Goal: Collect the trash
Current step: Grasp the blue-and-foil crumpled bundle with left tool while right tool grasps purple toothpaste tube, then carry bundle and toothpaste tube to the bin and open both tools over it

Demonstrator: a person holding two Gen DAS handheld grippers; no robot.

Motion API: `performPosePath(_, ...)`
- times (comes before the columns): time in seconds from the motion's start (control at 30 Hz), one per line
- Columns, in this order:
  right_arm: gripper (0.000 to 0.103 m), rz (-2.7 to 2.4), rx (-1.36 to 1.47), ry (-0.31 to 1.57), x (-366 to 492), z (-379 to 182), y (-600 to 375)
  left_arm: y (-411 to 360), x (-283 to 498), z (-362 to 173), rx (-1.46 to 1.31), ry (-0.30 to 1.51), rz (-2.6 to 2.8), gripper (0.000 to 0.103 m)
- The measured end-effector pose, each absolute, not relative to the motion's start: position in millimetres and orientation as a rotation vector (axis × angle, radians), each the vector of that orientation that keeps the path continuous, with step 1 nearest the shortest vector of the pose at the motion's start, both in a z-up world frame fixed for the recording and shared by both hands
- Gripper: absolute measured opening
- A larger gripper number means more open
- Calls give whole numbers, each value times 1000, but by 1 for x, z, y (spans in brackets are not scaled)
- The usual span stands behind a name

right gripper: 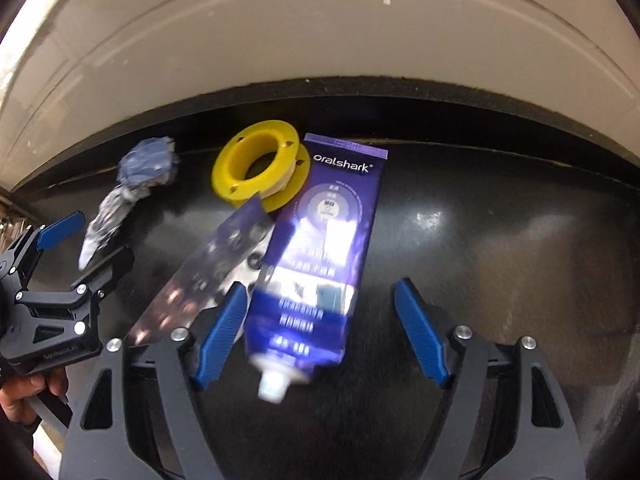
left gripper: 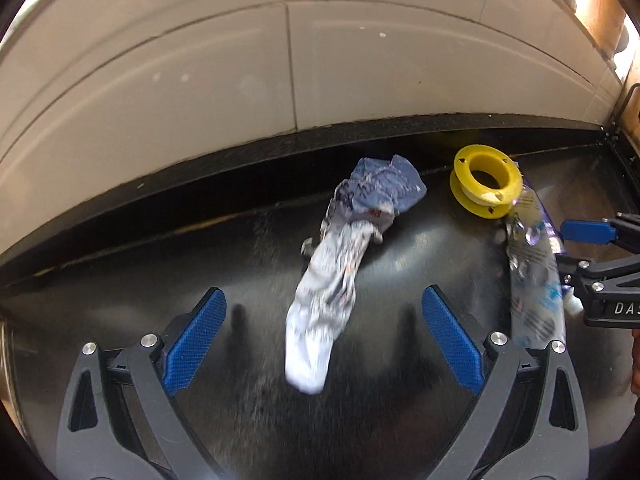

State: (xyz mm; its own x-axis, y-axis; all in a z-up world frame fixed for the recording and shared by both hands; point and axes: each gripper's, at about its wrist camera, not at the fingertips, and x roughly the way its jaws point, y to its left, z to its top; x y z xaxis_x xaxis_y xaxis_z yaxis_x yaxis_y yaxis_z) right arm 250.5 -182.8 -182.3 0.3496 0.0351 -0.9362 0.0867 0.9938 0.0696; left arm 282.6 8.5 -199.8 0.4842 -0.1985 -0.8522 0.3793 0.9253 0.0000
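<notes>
Purple tube (right gripper: 320, 256): lying flat on the black tabletop (right gripper: 500, 240), cap end pointing back at the right gripper (right gripper: 320, 332), body running forward out between its fingers. Looks light and squishy, glossy skin so probably slippery. I'd pinch mid-body across the flat width, not at the cap.

Right fingers: spread apart, nothing clamped. The left pad (right gripper: 222, 336) sits right at the tube's edge (can't tell if it's touching), the other pad is well clear.

Foil blister strip (right gripper: 200, 276): thin, crinkly, springy. Just outside that left pad, partly tucked under the tube.

Yellow spool (right gripper: 260, 164): hard plastic, beyond the fingertips, touching the tube's far end.

Crumpled wrapper (left gripper: 340, 276): soft, near weightless, will crush. Lies straight ahead between the left gripper (left gripper: 320, 340) fingers, reaching past the tips.

Left fingers: wide apart, empty, grab the wrapper's middle bulge.
</notes>
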Motion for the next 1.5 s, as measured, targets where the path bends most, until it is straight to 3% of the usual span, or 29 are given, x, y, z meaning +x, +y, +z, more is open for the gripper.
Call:
performPosePath(0.1,56,-25,90,1206,255,-180,-180,2,293,-203,208,993,-368,82)
performPosePath(0.2,54,-3,97,1213,256,-180,-181,-7,295,-198,224,959,-385,50)
performPosePath(0.23,54,1,95,1216,253,-179,-183,-9,295,-196,227,955,-382,29)
performPosePath(0.27,49,3,93,1201,250,-176,-185,-11,294,-195,227,957,-384,24)
performPosePath(0.3,27,4,86,1169,248,-169,-188,-12,293,-194,221,963,-385,22)
performPosePath(0.33,19,12,76,1159,249,-165,-188,-12,291,-192,204,970,-385,21)
performPosePath(0.4,16,27,73,1175,249,-159,-189,-11,286,-188,181,976,-370,21)
performPosePath(0.7,19,89,148,1254,249,-173,-212,14,220,-157,82,998,-281,20)
performPosePath(0.8,70,70,163,1236,245,-172,-215,30,183,-146,41,995,-240,20)
performPosePath(0.83,72,66,148,1228,242,-171,-213,32,176,-144,38,995,-231,20)
performPosePath(1.2,73,76,-64,1239,213,-191,-172,55,94,-124,21,1007,-144,20)
performPosePath(1.27,65,95,-71,1229,211,-190,-169,54,87,-123,12,1019,-130,20)
performPosePath(1.3,50,95,-91,1224,208,-188,-167,52,87,-124,5,1023,-126,20)
performPosePath(1.5,49,103,-23,1237,185,-179,-177,52,61,-112,-26,1033,-109,20)
